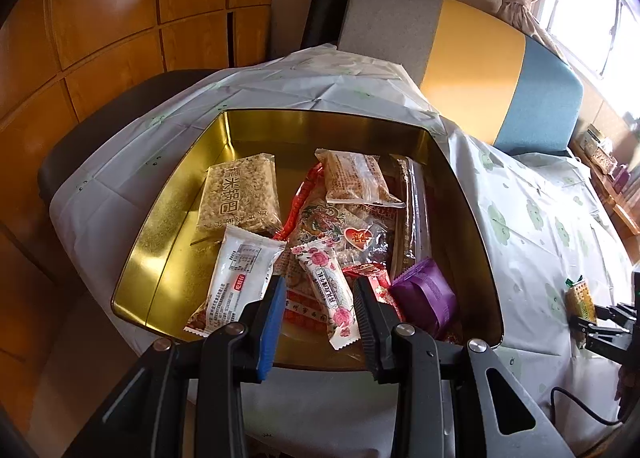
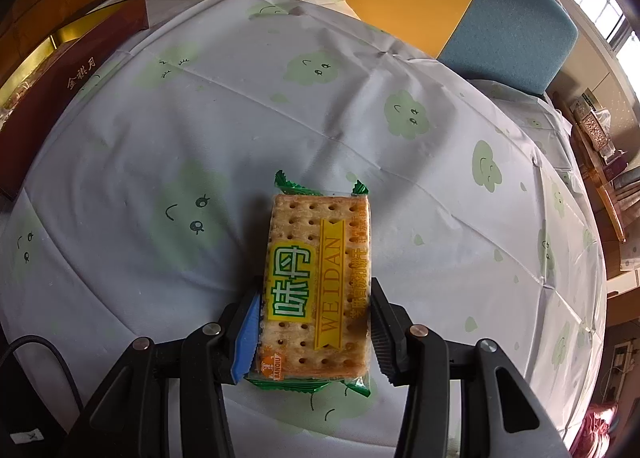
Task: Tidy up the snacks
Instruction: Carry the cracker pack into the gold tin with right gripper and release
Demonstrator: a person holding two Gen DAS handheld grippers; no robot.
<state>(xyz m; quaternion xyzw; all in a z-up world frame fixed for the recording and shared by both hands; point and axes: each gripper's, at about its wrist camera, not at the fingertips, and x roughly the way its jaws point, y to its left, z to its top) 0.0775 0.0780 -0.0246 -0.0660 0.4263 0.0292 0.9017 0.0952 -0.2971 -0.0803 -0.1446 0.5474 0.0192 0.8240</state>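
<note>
Right now your right gripper (image 2: 314,322) is clamped on the cracker packet (image 2: 318,286), one pad on each long side, with the packet's green crimped ends sticking out front and back. That packet sits on the cloud-print tablecloth (image 2: 200,138), well apart from the tin. From the left camera you can see the same packet (image 1: 580,304) out at the far right edge, between the tips of that right gripper (image 1: 588,324).

Your left gripper (image 1: 320,318) hangs over the near edge of the gold tin (image 1: 168,258) with its jaws apart and nothing gripped; the rose-print bar (image 1: 328,290) shows in the gap but lies loose in the tin below. Just left of it lies the white packet (image 1: 236,278), and just right the purple packet (image 1: 424,298). Farther in, the rice-cracker block (image 1: 240,194) lies left and a clear-wrapped crisp packet (image 1: 356,178) right, above a red patterned bag (image 1: 332,226).

Beyond the tin stands a chair back (image 1: 472,62) in grey, yellow and blue. In the right view, the tin's brown lid (image 2: 60,90) lies at the far left.
</note>
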